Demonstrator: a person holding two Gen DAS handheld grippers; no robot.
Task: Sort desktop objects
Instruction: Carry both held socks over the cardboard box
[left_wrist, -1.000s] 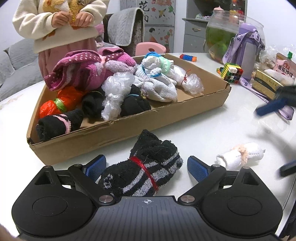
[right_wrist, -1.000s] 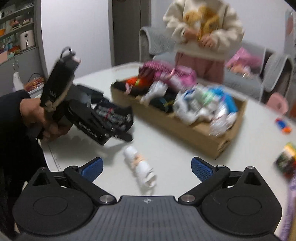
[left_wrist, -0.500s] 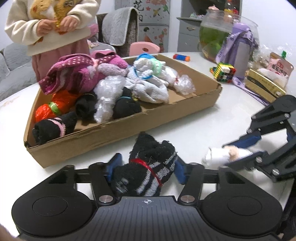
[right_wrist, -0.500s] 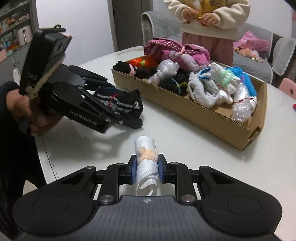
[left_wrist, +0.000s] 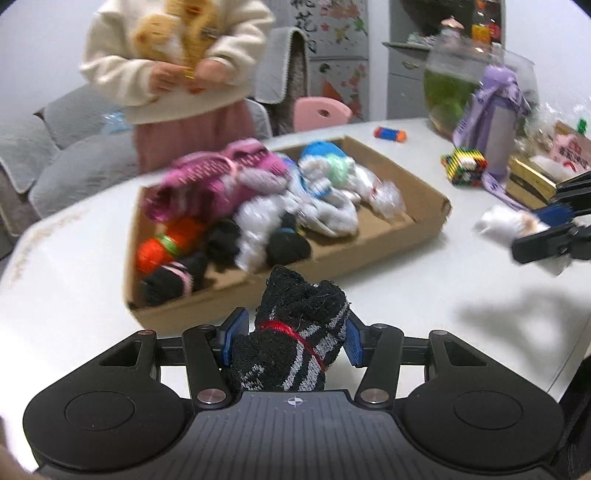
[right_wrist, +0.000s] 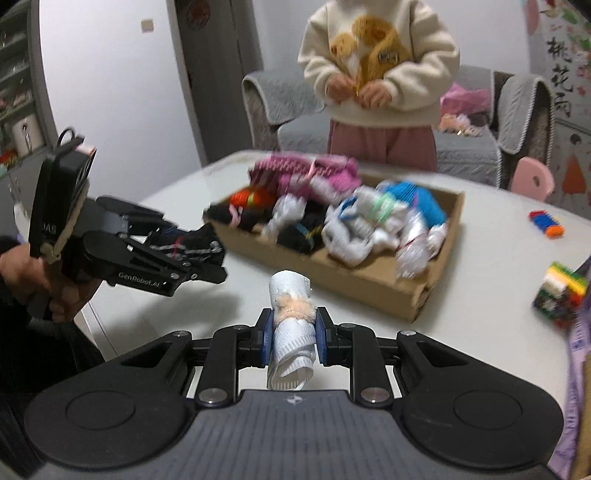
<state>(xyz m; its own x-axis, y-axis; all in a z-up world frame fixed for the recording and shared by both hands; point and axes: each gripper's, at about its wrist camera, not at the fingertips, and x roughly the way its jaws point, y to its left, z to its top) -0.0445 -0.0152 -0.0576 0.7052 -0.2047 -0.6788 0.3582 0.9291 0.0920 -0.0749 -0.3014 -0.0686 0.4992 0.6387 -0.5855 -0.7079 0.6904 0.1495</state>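
Both tongs lifted their rolls; white roll (right_wrist: 291, 332) points forward, away.

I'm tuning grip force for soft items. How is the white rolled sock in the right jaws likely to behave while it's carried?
The white rolled sock is knit fabric pinched narrow between the right gripper jaws, so it is probably soft and light. The peach tie around it should keep it from unrolling. Its free lower end looks loose and may flop.

Left wrist camera looking forward and downward along own fingers, close above white table (left_wrist: 424, 295). Right wrist camera facing likewise, from other side. Both sharing cardboard box (left_wrist: 373, 254) (right_wrist: 354, 277) and standing person (right_wrist: 380, 74).
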